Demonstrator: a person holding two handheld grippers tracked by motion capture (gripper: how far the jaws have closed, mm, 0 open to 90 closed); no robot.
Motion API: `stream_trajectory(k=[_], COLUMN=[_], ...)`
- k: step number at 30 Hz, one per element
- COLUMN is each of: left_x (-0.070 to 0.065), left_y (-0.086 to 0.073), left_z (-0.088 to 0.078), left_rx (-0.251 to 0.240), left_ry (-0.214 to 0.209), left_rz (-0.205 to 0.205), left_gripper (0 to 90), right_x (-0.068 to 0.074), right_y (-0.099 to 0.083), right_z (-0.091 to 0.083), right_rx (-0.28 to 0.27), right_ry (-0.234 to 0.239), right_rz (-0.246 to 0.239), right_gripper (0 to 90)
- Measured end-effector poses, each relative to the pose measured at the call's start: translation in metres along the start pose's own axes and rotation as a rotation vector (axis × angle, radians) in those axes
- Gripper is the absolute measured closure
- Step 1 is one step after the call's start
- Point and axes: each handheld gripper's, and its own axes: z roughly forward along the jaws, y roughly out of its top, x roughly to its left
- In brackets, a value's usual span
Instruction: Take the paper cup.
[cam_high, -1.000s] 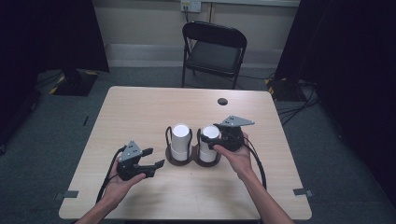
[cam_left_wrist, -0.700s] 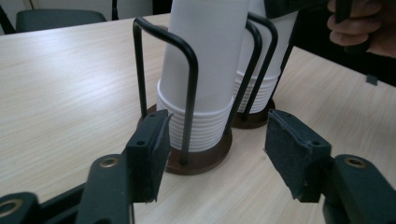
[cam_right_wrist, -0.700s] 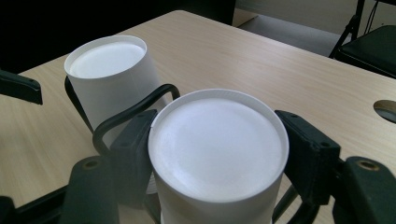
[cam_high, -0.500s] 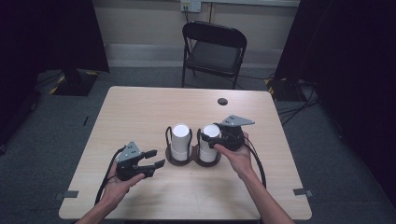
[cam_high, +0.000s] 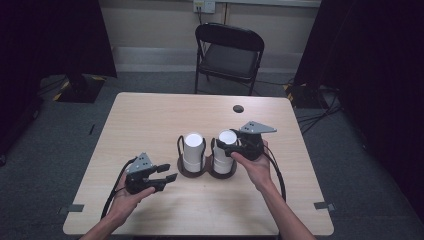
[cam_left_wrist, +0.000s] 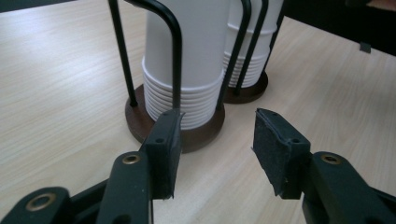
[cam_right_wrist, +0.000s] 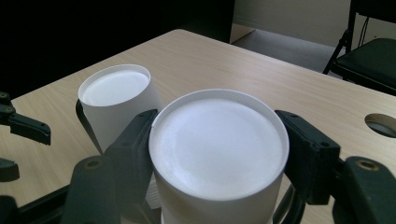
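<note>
Two stacks of upturned white paper cups stand mid-table in black wire holders on brown bases: the left stack (cam_high: 193, 149) (cam_left_wrist: 187, 60) (cam_right_wrist: 116, 93) and the right stack (cam_high: 221, 164) (cam_left_wrist: 254, 46). My right gripper (cam_high: 227, 146) (cam_right_wrist: 217, 123) is shut on the top cup (cam_high: 227, 137) (cam_right_wrist: 217, 144) of the right stack, one jaw on each side of its wall. My left gripper (cam_high: 167, 172) (cam_left_wrist: 217, 140) is open, low over the table, pointing at the left stack's base (cam_left_wrist: 140, 121) and a short gap from it, with nothing between its pads.
A round cable hole (cam_high: 238, 108) (cam_right_wrist: 383, 125) sits in the wooden table (cam_high: 150, 115) at the far right. A black folding chair (cam_high: 227, 50) stands beyond the far edge. Cables trail from both grippers toward the near edge.
My right gripper has moved slightly left and settled around the top cup of the right stack. The left gripper has barely moved.
</note>
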Motion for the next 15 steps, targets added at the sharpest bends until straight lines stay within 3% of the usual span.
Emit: stream_trajectory(k=[2, 4, 8, 15], left_x=[-0.001, -0.0006, 0.0036, 0.0024], left_y=[0.0011, 0.0011, 0.0004, 0.0005], left_z=[0.0002, -0.0007, -0.0023, -0.0023], left_rx=[0.026, 0.032, 0.046, 0.046], left_ry=[0.003, 0.017, -0.007, -0.02], left_rz=[-0.008, -0.008, -0.044, -0.042], left_gripper=[44.9, 44.1, 35.0, 28.1], right_x=[0.0, -0.0001, 0.0006, 0.0006], right_y=[0.0005, 0.0014, 0.0037, 0.0062], right_z=[-0.001, -0.0019, -0.0037, -0.0064], right_rx=[-0.002, -0.006, -0.016, -0.027], right_ry=[-0.002, 0.0, 0.003, 0.0], right_rz=[0.002, 0.004, 0.004, 0.008], right_gripper=[33.7, 33.8, 33.8, 33.8])
